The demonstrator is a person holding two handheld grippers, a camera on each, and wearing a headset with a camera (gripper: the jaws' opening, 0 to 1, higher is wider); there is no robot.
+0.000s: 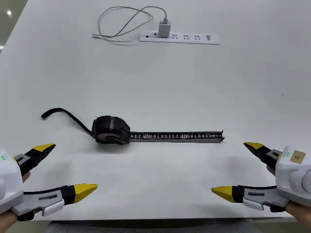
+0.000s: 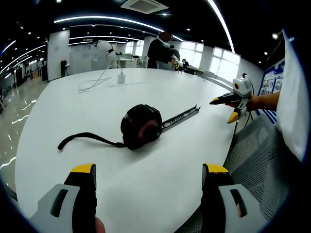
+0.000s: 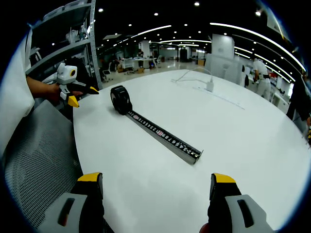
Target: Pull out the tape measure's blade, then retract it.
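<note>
Lying extended, tape measure (image 1: 111, 130) blade (image 1: 177, 136); numerals barely legible.

Open-plan office: strip ceiling lights (image 2: 97, 18), distant desks (image 3: 131, 62), metal shelving (image 3: 73, 24).

Plain white worktop (image 1: 194, 87), unpatterned. Left tool (image 1: 70, 167) and right tool (image 1: 232, 167): white bodies, black jaws, yellow tips. Ahead of the left tool, tape measure (image 1: 111, 130): black case with a reddish-brown round face (clearest in the left gripper view). Its blade (image 1: 177, 136), reaching toward the right tool: dark edges, pale numerals and fine ticks, small red marks. Black wrist strap (image 1: 65, 115). Far beyond both tools, power strip (image 1: 189, 37) and cable (image 1: 124, 22): white.
</note>
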